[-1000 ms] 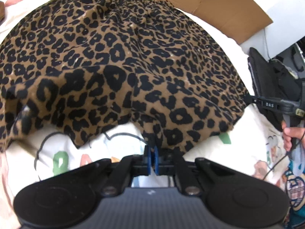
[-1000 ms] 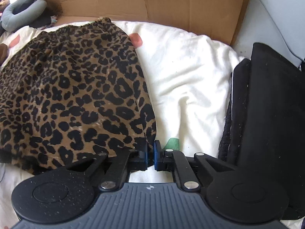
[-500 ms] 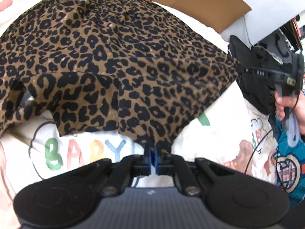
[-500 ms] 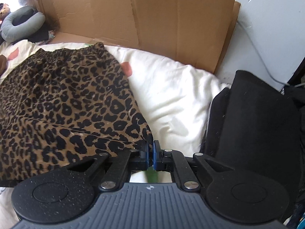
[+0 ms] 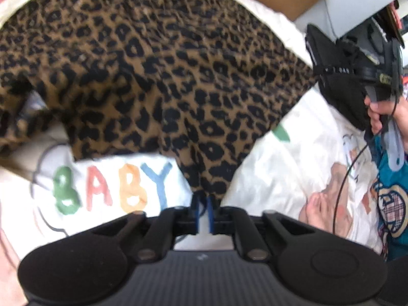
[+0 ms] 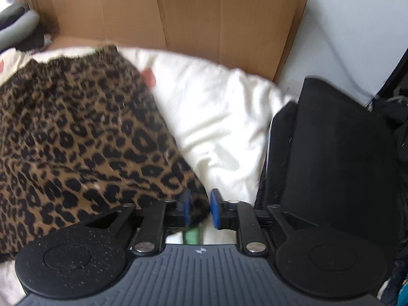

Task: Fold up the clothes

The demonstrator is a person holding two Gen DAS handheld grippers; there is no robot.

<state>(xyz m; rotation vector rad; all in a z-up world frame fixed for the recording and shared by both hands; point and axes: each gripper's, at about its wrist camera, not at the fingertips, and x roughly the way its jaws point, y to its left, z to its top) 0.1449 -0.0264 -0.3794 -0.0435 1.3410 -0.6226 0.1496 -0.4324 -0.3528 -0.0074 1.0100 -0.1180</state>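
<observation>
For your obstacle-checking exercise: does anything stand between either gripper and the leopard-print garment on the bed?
Nothing visible does. The leopard-print fabric garment has its corner between the opening jaws of the right gripper, and its hem tip reaches the opening left gripper. The folded black cloth lies off to the right, apart from it.

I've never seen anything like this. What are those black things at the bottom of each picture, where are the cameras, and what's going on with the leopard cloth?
No robot here: a person holds a two-finger gripper in each hand, each with a camera looking along its fingers. One picture comes from the left gripper, the other from the right gripper. A leopard-print garment lies on a white printed bedsheet, beside folded black clothes and cardboard. Both grippers' jaws are opening, with garment corners still between them.
</observation>
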